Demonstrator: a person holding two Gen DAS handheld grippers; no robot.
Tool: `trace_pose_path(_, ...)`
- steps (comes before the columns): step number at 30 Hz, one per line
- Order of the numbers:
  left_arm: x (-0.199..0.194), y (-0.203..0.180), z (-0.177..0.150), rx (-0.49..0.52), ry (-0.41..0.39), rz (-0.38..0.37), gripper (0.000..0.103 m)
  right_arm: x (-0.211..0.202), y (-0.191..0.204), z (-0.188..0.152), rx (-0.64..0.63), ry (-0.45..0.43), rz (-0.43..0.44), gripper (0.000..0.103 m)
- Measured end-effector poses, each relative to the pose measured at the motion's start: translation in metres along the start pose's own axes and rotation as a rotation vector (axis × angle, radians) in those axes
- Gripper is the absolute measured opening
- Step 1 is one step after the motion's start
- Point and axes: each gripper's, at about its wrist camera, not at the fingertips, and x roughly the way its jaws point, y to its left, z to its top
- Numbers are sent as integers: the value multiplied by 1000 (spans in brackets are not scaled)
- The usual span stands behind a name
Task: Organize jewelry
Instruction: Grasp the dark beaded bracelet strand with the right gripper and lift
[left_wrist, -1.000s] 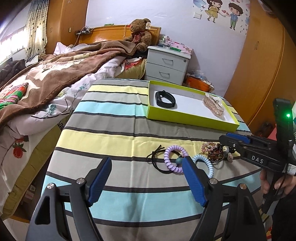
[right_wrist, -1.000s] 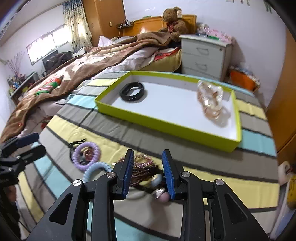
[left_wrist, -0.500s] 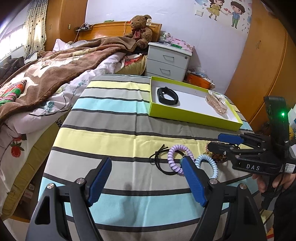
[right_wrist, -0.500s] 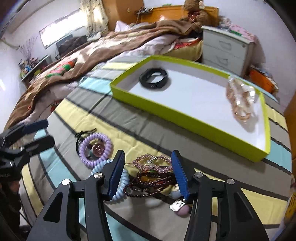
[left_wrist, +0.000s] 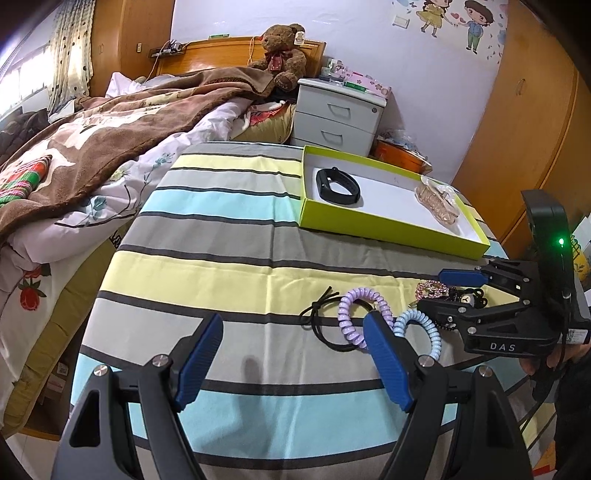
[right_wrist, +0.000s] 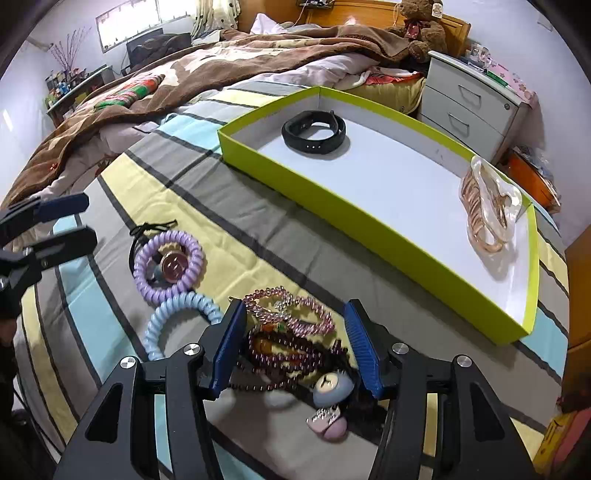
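My right gripper (right_wrist: 295, 347) has spread its jaws wide over the last second and dropped low over the tangle of beaded bracelets (right_wrist: 284, 332), which now lies between the blue pads, not yet gripped. That tangle sits on the striped cloth just short of the green tray (right_wrist: 369, 229), which already holds a black band (right_wrist: 314, 129) and a pearly hair claw (right_wrist: 487, 206). I judge a pinch comes next. My left gripper (left_wrist: 291, 365) hangs wide open and empty, short of the purple coil tie (left_wrist: 360, 317).
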Motion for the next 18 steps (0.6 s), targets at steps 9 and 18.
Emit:
trace_pose_path(9, 7, -4, 2, 1, 22, -5, 80, 2, 1, 6, 28, -13, -10, 42)
trace_pose_path(18, 8, 4, -1, -7, 36, 18, 80, -2, -1, 3, 45, -34, -12, 28)
